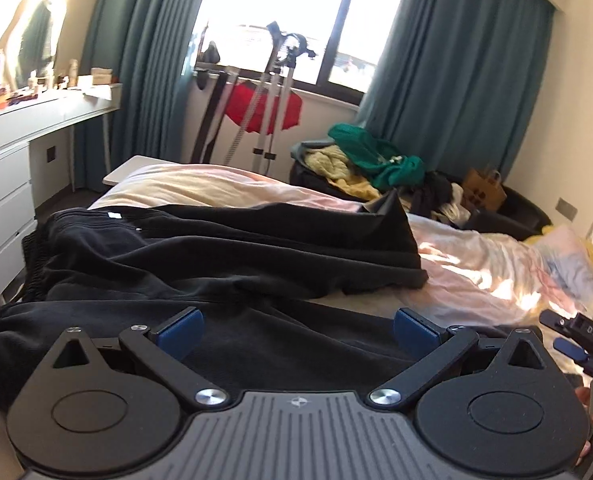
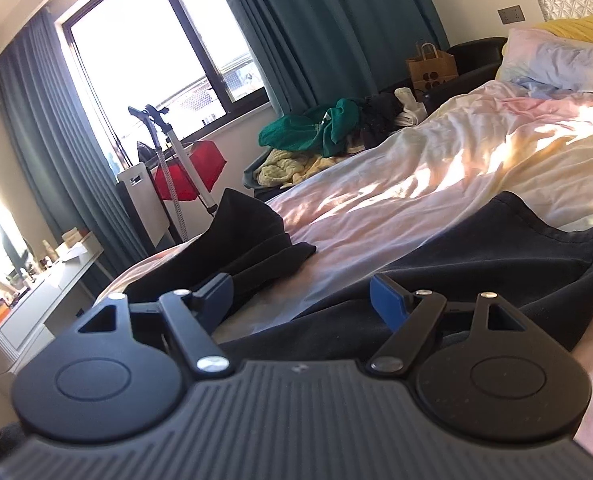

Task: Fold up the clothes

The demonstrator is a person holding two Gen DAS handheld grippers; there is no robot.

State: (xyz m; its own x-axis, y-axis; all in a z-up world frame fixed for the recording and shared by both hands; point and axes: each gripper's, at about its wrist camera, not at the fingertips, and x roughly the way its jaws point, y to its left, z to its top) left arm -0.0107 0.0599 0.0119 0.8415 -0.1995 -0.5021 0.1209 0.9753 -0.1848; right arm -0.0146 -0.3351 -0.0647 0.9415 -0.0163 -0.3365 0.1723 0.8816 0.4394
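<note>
A bed (image 1: 476, 276) under a pale, sunlit duvet is filling most of both views, stretching away ahead of each tool toward the window and teal curtains (image 1: 448, 92). Across it, directly in front of and beneath the left tool (image 1: 296, 330), a pair of black trousers (image 1: 224, 256) is lying crumpled and only loosely spread: the elastic waistband is bunching off to that tool's left, while one leg is running away to the right and ending in a raised hem. Beyond the bed, far ahead of both tools, a heap of unfolded clothes (image 1: 372, 160), green, yellow and dark, is waiting on a low dark seat. The left tool is hovering just above the black fabric with its blue-padded jaws spread wide and holding nothing. The right tool (image 2: 300, 298), seen in its own view and peeking in at the right edge of the left view, is likewise gaping wide and empty, its pads poised over another stretch of the same dark cloth. Judging by this, folding is barely starting: no crease is yet laid in the trousers, nothing neat is showing anywhere, and the far heap is remaining entirely untouched.
</note>
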